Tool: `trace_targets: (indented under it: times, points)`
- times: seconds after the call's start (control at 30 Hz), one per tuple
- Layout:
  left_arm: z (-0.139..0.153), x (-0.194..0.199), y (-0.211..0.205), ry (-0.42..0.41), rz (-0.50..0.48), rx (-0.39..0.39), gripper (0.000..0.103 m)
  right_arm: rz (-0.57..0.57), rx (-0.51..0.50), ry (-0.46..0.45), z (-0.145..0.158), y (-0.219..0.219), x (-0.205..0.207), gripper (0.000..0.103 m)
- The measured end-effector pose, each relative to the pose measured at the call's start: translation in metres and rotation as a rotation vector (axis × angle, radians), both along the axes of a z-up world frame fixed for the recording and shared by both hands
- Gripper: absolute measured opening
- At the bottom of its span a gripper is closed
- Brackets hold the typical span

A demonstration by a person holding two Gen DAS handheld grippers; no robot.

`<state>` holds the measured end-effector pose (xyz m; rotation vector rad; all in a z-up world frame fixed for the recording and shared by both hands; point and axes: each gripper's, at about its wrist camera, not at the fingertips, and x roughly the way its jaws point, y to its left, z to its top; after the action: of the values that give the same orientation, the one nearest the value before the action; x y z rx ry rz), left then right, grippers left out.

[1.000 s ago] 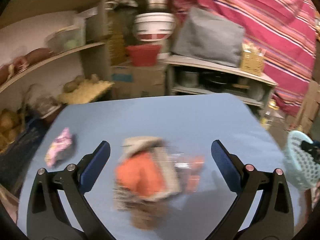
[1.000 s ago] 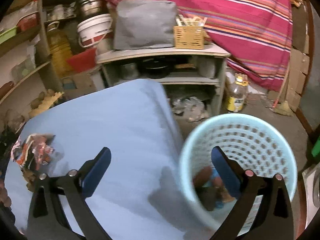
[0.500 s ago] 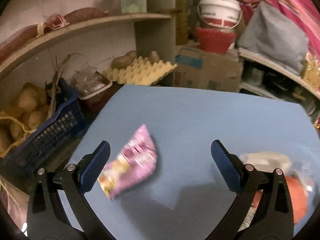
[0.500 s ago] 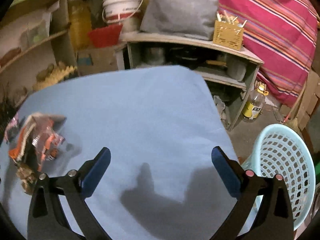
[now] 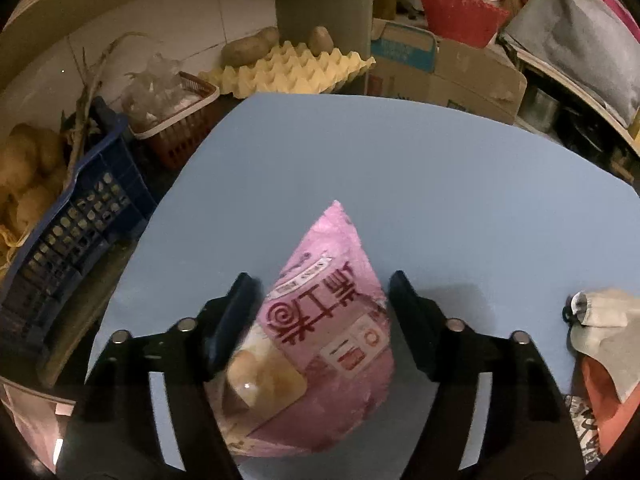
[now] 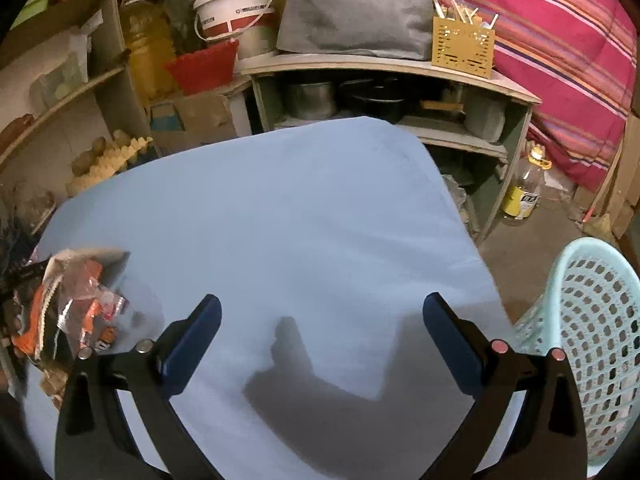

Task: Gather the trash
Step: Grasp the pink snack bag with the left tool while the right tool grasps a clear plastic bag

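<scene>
Left wrist view showed the pink wrapper [image 5: 320,332] pointing away between the left gripper [image 5: 320,300] jaws, which were closing, not yet squeezing.

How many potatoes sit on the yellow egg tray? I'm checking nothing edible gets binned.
2 that I can make out: one potato lies at the egg tray's back left, the other stands at its back middle by the pillar. More may be hidden.

Dim, warm light; sharp frames, fisheye-bent edges, tongs' shadow on the table [image 6: 304,208]
</scene>
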<state>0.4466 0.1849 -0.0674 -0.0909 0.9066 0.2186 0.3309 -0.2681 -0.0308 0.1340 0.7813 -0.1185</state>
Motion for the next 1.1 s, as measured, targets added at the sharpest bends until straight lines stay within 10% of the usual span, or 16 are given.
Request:
trace_targets:
  times: [0.23, 0.8, 1.1]
  points:
    - [0.006, -0.011, -0.001, -0.012, 0.002, -0.009, 0.028, 0.032, -0.078, -0.004, 0.000, 0.022, -0.002, 0.098]
    - [0.071, -0.127, -0.029, -0.172, -0.025, 0.031, 0.026, 0.140, -0.100, -0.115, 0.030, 0.089, -0.031, 0.098]
    - [0.056, -0.153, -0.033, -0.152, -0.024, 0.028, 0.026, 0.229, -0.097, -0.049, 0.009, 0.125, -0.028, 0.098]
